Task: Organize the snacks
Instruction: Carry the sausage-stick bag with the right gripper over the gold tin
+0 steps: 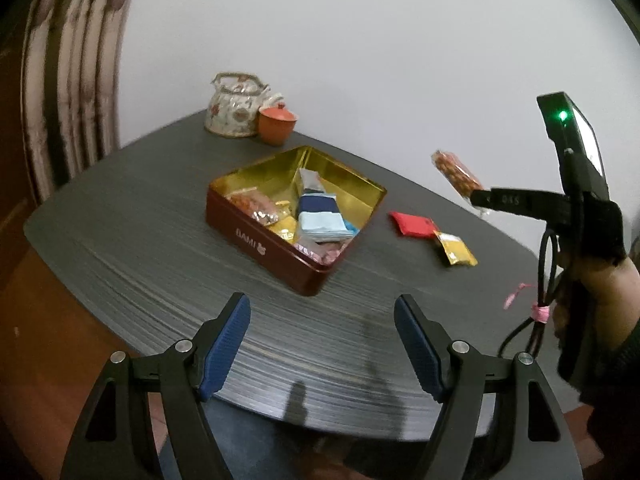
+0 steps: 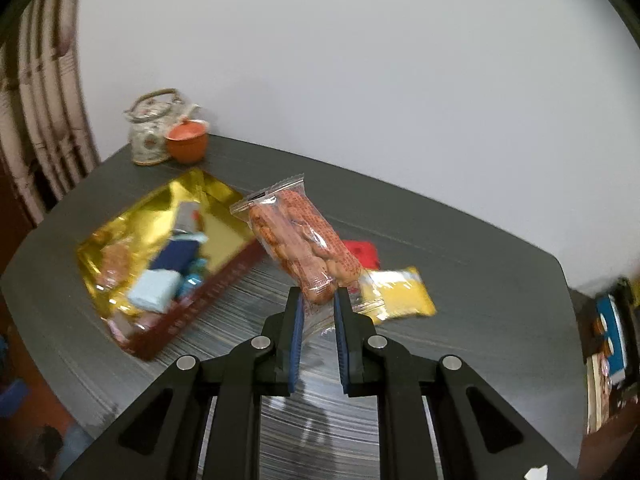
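The right gripper (image 2: 316, 300) is closed down on the lower end of a clear packet of orange snacks (image 2: 304, 240), which sticks up and away from its fingers, lifted off the dark counter (image 2: 480, 280). The packet hangs just right of the open red tin (image 1: 280, 256), whose gold inside already holds several wrapped snacks, among them a pale blue packet (image 1: 324, 224). A red packet (image 1: 412, 224) and a yellow packet (image 1: 456, 250) lie on the counter right of the tin, touching each other, below the held packet. The left gripper (image 1: 322, 344) is wide open and holds nothing, hovering in front of the tin. Behind the tin stand a patterned teapot (image 1: 234, 106) and an orange lidded cup (image 1: 277, 124), side by side.
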